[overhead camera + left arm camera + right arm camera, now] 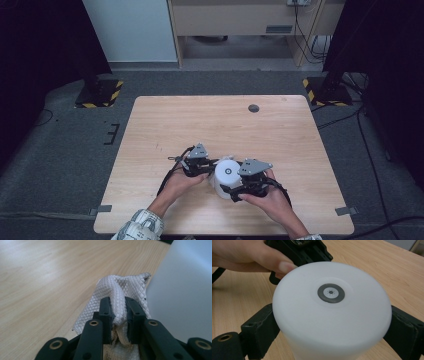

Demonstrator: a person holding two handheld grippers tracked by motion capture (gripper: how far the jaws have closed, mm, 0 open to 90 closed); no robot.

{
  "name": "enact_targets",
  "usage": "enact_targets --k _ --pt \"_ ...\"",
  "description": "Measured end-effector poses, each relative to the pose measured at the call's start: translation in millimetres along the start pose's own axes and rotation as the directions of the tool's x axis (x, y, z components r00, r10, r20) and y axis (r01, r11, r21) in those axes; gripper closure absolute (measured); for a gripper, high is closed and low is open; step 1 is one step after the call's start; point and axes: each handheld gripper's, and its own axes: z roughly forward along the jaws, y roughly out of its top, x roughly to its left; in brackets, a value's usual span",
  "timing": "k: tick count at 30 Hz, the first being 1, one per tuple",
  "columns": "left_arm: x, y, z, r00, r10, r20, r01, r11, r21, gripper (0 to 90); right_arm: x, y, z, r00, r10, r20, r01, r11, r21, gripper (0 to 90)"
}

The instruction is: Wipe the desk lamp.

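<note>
While my right gripper fingers clamp the upright white cylinder, my left gripper fingers pinch the quilted cloth touching its nine-o'clock side.

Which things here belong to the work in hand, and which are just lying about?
In use:
- white cylinder, clamped between the right gripper jaws
- quilted white cloth, pinched by the left gripper, beside the cylinder

Not in use:
- round dark spot near the table's far edge
- striped stand bases on the floor
</note>
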Motion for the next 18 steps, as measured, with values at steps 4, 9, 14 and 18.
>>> enact_targets --k 4,9,14,18 --pt "0.1 -4.4 3.3 0.9999 0.009 0.007 -0.009 0.9992 0.04 76.5 -1.7 0.2 -0.5 1.0 -0.004 -0.007 0.004 1.0 0.002 8.8" --pt "-0.3 -5.0 4.4 0.9994 0.033 0.007 -0.034 0.9978 0.056 76.6 -4.0 -0.3 -0.1 0.9999 0.011 0.004 -0.011 1.0 -0.004 8.7" --pt "-0.2 -1.9 3.8 0.9998 0.018 0.009 -0.018 0.9996 0.022 76.5 -1.7 -0.7 0.0 0.9999 0.009 -0.008 -0.009 1.0 -0.007 8.9" --pt "-0.3 5.3 -4.6 0.9995 -0.005 0.032 0.007 0.9985 -0.054 76.4 1.9 0.2 1.4 0.9996 -0.004 -0.027 0.004 1.0 -0.01 8.9"
